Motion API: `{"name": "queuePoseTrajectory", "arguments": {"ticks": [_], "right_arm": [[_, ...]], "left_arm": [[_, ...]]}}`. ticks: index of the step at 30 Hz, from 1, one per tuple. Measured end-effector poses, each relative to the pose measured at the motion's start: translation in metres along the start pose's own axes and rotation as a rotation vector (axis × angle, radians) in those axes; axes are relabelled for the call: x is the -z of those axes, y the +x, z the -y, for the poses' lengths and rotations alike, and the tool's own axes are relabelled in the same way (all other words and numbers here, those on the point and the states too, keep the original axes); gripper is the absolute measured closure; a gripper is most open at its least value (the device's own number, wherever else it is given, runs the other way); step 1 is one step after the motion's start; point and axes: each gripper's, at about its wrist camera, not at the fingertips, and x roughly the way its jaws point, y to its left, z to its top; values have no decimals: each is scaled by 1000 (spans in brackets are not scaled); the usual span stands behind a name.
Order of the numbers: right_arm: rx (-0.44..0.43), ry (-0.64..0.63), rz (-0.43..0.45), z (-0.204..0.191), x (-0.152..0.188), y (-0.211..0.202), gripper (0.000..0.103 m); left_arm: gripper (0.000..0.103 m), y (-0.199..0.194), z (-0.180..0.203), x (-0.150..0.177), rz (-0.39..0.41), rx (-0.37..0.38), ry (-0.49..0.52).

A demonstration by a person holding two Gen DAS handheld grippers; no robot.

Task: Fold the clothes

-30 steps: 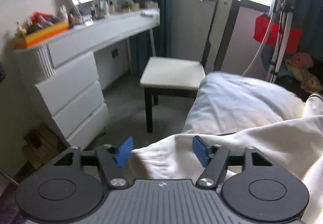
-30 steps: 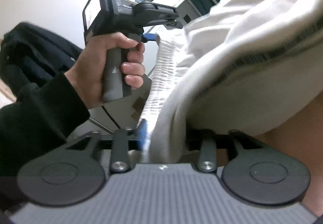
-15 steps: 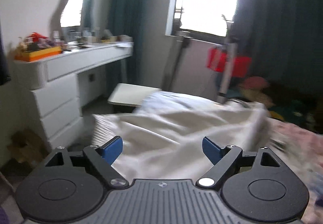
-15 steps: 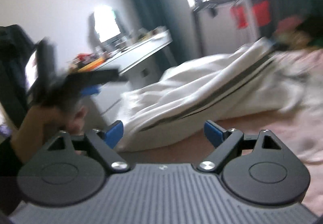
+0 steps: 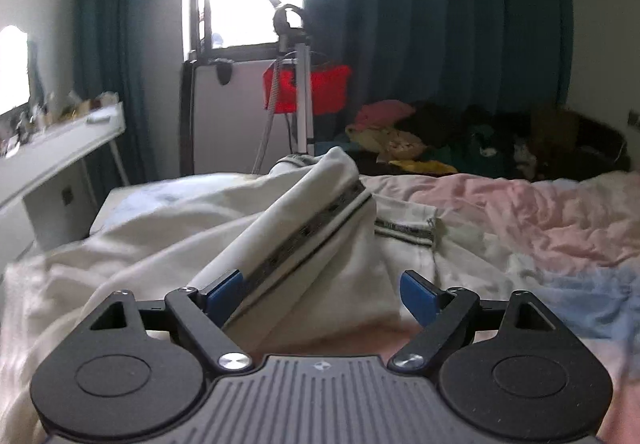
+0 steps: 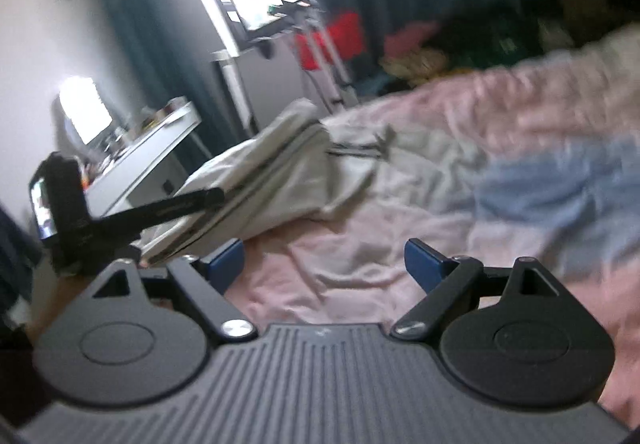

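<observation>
Across the bed (image 5: 520, 212), trousers (image 5: 312, 228) are lying rumpled; both tools (image 5: 320, 294) (image 6: 324, 264) are hanging apart, empty, and should be pinching the waistband corners squarely.

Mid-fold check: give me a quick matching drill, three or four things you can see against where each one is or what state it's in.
Things:
1. left gripper
2. white garment
3. red bag
4. clothes pile

Place or state:
A. hanging by the window
B. open, nothing held
C. heaped at the far side of the bed
D. lying on the pink bedsheet

Pairs: 1-B, 2-D, 3-A, 4-C
</observation>
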Motion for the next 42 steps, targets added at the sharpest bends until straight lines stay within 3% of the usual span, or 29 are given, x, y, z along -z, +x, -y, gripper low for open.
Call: {"name": "queuePoseTrajectory", "arguments": {"ticks": [2, 5, 8, 11, 13, 15, 16, 17, 18, 20, 21, 27, 30, 33, 39, 42], "right_arm": [[5, 32, -17, 14, 2, 20, 15], [38, 41, -15, 25, 5, 46, 15], [59, 42, 10, 33, 9, 65, 15], [46, -12, 12, 38, 9, 85, 15], [61, -25, 9, 44, 9, 99, 15], [55, -3, -12, 52, 9, 113, 15], [49, 11, -24, 56, 9, 120, 15], [43, 25, -32, 59, 9, 125, 15], [35, 39, -36, 62, 10, 129, 15], [30, 49, -52, 64, 12, 138, 15], [31, 52, -61, 64, 13, 142, 15], [33, 66, -48, 64, 14, 143, 15], [22, 72, -27, 61, 11, 134, 15], [3, 78, -7, 56, 10, 122, 15], [-13, 32, 46, 38, 11, 88, 15], [-46, 40, 51, 33, 14, 72, 15]], "left_arm": [[15, 38, 7, -7, -1, -43, 25], [15, 102, 7, -17, -18, -199, 42], [15, 160, 6, -32, -36, -292, 21], [15, 201, 6, -46, -49, -303, 3], [20, 221, 9, -54, -50, -290, 5], [44, 236, 17, -63, -62, -247, 36], [50, 238, 21, -67, -67, -238, 58], [62, 240, 26, -70, -72, -229, 80], [80, 242, 30, -74, -77, -221, 101], [98, 235, 41, -77, -81, -202, 122], [99, 223, 44, -76, -65, -182, 127], [100, 123, 51, -70, 25, -70, 115], [101, 68, 44, -51, 34, -37, 95], [101, 13, 42, -28, 69, -40, 128], [101, -80, 10, 38, 77, -31, -3], [101, -97, -3, 71, 51, -48, -48]]}}
